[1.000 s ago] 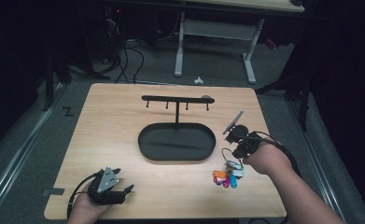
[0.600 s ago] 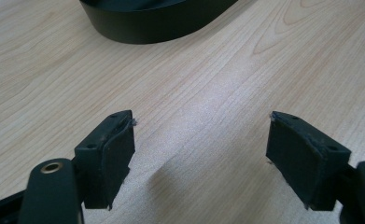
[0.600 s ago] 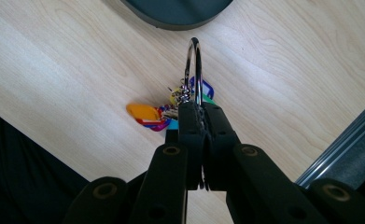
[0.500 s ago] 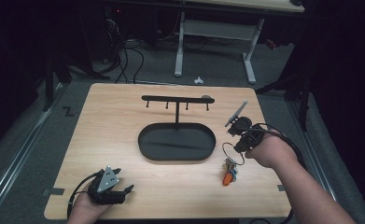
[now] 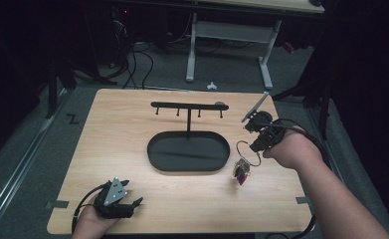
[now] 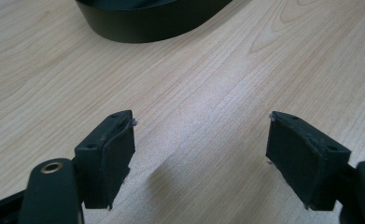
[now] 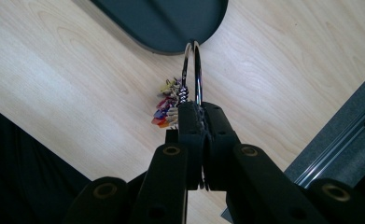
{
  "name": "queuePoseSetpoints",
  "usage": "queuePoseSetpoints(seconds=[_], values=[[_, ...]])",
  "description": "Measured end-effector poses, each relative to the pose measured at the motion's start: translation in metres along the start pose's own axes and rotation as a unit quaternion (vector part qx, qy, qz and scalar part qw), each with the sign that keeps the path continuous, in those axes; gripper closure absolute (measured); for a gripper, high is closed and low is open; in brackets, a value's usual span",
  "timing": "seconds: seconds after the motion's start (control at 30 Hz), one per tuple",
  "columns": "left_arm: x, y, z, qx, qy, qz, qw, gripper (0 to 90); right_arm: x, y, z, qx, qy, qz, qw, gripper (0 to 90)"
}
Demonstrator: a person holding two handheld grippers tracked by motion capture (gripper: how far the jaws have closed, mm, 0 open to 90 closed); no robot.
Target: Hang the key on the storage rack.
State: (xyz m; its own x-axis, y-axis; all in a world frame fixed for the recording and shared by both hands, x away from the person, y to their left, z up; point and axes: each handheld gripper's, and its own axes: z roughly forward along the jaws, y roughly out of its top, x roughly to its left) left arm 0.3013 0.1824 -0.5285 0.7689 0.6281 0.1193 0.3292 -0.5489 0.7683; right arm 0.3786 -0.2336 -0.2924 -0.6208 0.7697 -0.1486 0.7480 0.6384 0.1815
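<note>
right gripper (image 7: 198, 109) is seen pinched tight on a metal key ring (image 7: 193, 70), which stands up from between its pads. a bunch of coloured tags (image 5: 241, 171) is hung below the gripper, clear of the table (image 5: 132, 124). just left of the claw lies the black oval tray (image 5: 188, 152). left gripper (image 6: 201, 144) is rested spread wide on bare wood, nothing between its pads.

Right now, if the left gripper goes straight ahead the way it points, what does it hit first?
Probably the black oval tray base of the hook stand. The left gripper sits low with open fingers, and bare table lies between; depth is hard to judge.
</note>
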Motion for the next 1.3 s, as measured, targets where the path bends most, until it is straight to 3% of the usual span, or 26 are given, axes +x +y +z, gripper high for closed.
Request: queuePoseSetpoints(seconds=[0.5, 0.57, 0.6, 0.7, 1.17, 1.2, 1.3], values=[[0.0, 0.0, 0.0, 0.001, -0.002, 0.002, 1.0, 24.1, 0.004, 0.014, -0.006, -0.001, -0.005, -0.01, 0.9999, 88.0], [0.0, 0.0, 0.0, 0.002, -0.003, 0.003, 1.0, 24.2, 0.005, 0.015, -0.007, 0.0, -0.006, -0.003, 1.0, 88.1], [-0.001, 0.0, 0.0, 0.002, -0.003, 0.002, 1.0, 24.1, 0.003, 0.016, -0.006, -0.005, -0.006, -0.016, 0.9998, 88.1], [-0.001, 0.0, 0.0, 0.003, -0.003, 0.003, 1.0, 24.2, 0.004, 0.019, -0.007, -0.003, -0.006, -0.007, 1.0, 88.1], [0.0, 0.0, 0.0, 0.002, -0.003, 0.003, 1.0, 24.2, 0.005, 0.046, -0.005, -0.014, -0.007, -0.014, 0.9998, 88.1], [0.0, 0.0, 0.0, 0.0, -0.002, 0.002, 1.0, 24.2, 0.003, 0.048, -0.004, -0.017, -0.007, -0.024, 0.9996, 88.1], [0.0, 0.0, 0.0, 0.001, -0.002, 0.002, 1.0, 24.2, 0.003, 0.054, -0.002, -0.019, 0.0, -0.015, 0.9997, 88.1]])
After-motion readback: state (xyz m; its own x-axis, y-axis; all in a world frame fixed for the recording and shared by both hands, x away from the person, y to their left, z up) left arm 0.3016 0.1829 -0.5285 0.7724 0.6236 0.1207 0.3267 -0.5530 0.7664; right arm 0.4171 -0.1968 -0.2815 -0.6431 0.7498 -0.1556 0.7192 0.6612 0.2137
